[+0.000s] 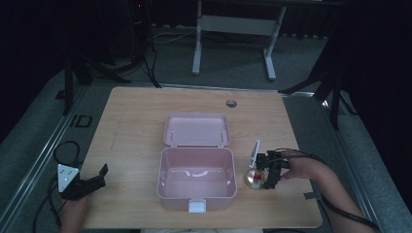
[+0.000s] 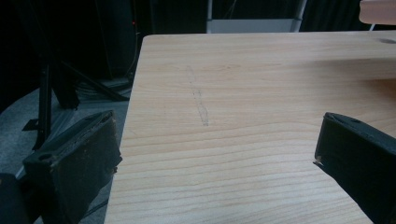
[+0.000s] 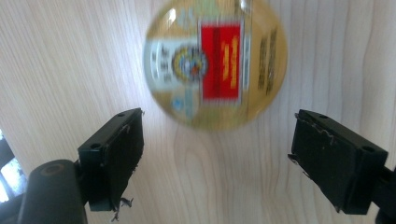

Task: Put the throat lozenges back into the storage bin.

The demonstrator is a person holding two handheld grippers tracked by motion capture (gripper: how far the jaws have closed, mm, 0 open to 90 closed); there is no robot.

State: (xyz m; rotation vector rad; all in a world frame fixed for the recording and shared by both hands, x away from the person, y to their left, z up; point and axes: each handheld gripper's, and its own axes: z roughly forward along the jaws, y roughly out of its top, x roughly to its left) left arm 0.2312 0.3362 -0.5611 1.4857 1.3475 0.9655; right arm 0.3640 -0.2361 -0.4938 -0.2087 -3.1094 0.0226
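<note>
- Round tin is seen on the counter just ahead of the right gripper, jaws wide apart, empty.
- Left gripper is held far off, jaws agape, empty.

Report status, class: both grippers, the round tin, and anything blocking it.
Left gripper open, idle at table edge. Right gripper open above tin, not touching. Tin right of open pink box. Nothing in the way.
</note>
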